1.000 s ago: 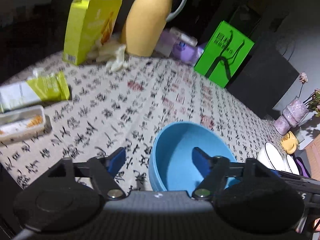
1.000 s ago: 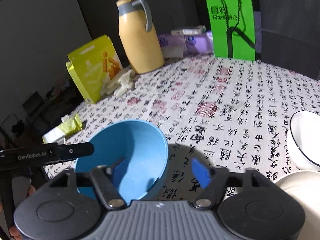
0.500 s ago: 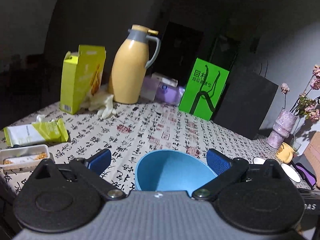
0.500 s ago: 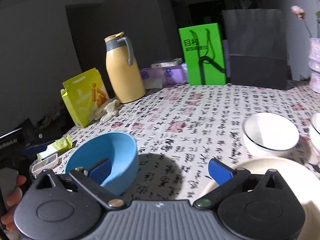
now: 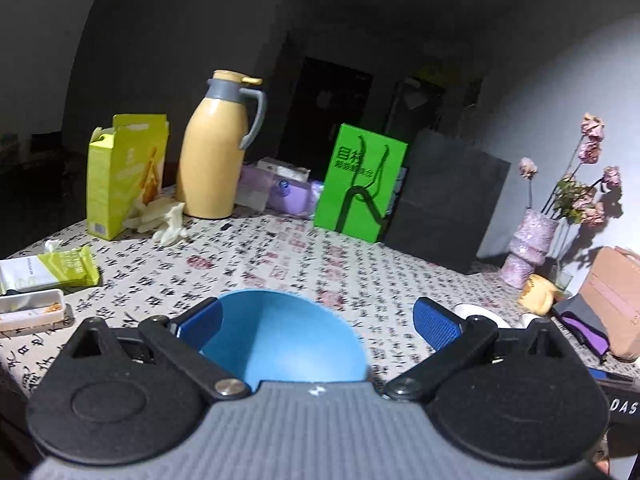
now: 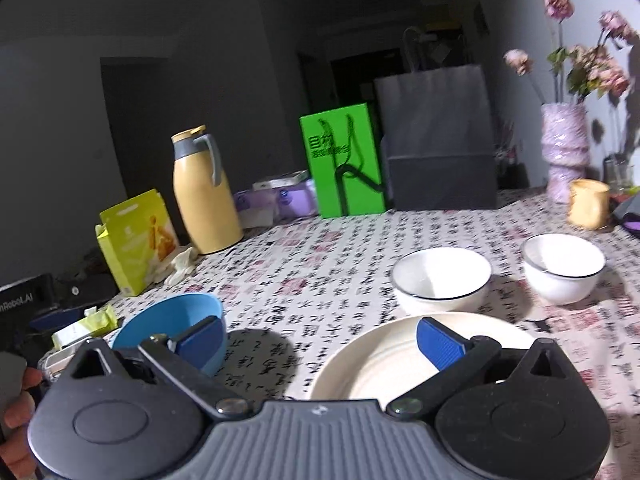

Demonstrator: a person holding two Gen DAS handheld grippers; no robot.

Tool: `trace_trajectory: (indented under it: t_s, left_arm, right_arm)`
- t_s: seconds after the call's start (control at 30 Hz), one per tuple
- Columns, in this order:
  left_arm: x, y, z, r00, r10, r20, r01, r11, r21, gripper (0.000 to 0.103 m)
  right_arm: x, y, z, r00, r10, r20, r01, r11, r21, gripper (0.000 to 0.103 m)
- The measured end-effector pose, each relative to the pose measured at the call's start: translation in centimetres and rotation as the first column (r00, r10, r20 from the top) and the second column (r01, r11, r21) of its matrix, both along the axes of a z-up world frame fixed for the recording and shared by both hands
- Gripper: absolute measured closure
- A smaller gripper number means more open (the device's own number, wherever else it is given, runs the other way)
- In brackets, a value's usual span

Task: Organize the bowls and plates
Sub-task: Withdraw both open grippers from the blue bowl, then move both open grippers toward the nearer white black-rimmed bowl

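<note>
Calligraphy-printed cloth covers the surface [image 6: 320, 264]. Since a second ago both tongs, left [image 5: 316, 322] and right [image 6: 320, 338], have spread wide and hold nothing. Smooth round blue plastic bowl [image 6: 172, 320] now sits at nine o'clock from the cream ceramic plate [image 6: 384, 360].

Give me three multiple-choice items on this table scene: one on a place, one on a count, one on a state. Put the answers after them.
1. In the right wrist view, where does the blue bowl sit relative to the cream plate?
A. To its left
B. On top of it
C. Behind it, against the green bag

2. How many white bowls stand beyond the plate?
A. One
B. Two
C. Four

3. What state is the right claw in?
A. Shut on the plate
B. Shut on a bowl
C. Open, holding nothing

Answers: 1 A, the bowl rests on the cloth left of the plate. 2 B, one white bowl and a second beside it. 3 C, its blue pads are spread wide apart.
</note>
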State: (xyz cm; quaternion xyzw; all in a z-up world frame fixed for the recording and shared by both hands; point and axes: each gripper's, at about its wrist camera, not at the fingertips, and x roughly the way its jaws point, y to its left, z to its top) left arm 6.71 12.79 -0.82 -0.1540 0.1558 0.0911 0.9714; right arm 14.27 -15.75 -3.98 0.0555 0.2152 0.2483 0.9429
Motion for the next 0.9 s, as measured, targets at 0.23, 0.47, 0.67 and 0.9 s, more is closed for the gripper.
trace_trajectory:
  t_s: [0.23, 0.47, 0.67, 0.9]
  left_arm:
    - [0.6, -2.6, 1.3, 0.999, -0.001, -0.035, 0.0, 1.0, -0.026, 0.0]
    - [1.0, -6.1, 3.3, 0.999, 0.018, -0.044, -0.018, 1.0, 0.013, 0.0]
    - [1.8, -8.6, 3.3, 0.997, 0.012, -0.076, -0.013, 1.0, -0.005, 0.0]
    - [2.9, -10.6, 3.8, 0.995, 0.011, -0.096, -0.008, 1.0, 0.027, 0.0]
  right_arm:
    - [-0.9, -2.1, 0.9, 0.998, -0.066, 0.02, 0.066, 0.998, -0.017, 0.0]
    - [-1.1, -4.3, 1.1, 0.998, -0.056, 0.012, 0.056, 0.998, 0.005, 0.0]
    - [-1.1, -7.2, 0.7, 0.999, -0.052, 0.007, 0.052, 0.997, 0.053, 0.0]
    - [-0.7, -10.1, 0.0, 0.997, -0.079, -0.008, 0.08, 0.991, 0.107, 0.0]
